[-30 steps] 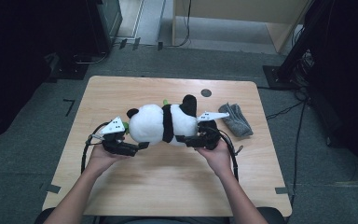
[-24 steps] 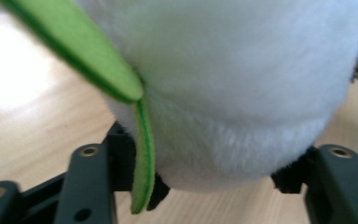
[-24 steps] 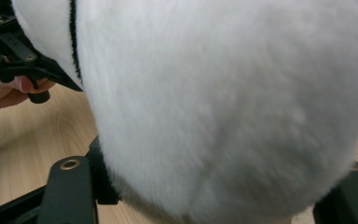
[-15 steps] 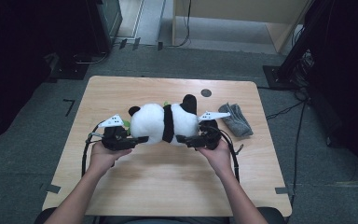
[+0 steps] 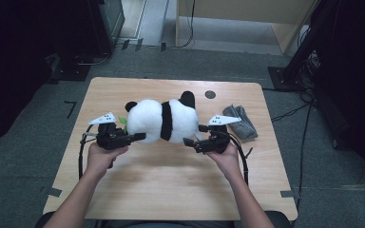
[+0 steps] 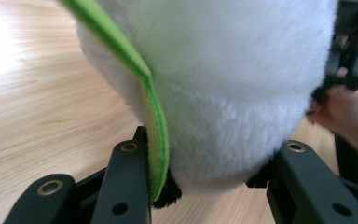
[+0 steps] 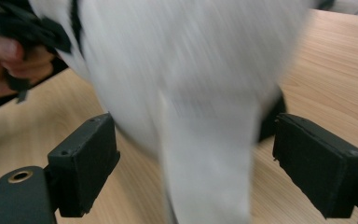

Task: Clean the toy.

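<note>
At the left of the high view, the left gripper is clamped on the head end of the plush panda. Its own view shows both black jaws pressed into the white fur low on the toy, with the green felt leaf caught against the inner face of one jaw; these jaws have just been closing onto the plush. The panda lies on its side near the middle of the wooden table, its black band across the body and one black ear pointing toward the far edge.

On the other side of the toy, the right gripper has its jaws spread wide; they have just been opening. In its own view the white rump (blurred, so fine detail is lost) sits between the pads without either one pressing on it. Beyond that hand, a folded grey cloth lies near the table's right edge, apart from the panda.

The likely trouble: with one end gripped and the other freed, a lift would leave the soft body hanging from a shallow bite in fur, which could slip. The leaf pinned under the jaw could also crease or tear if pulled.
</note>
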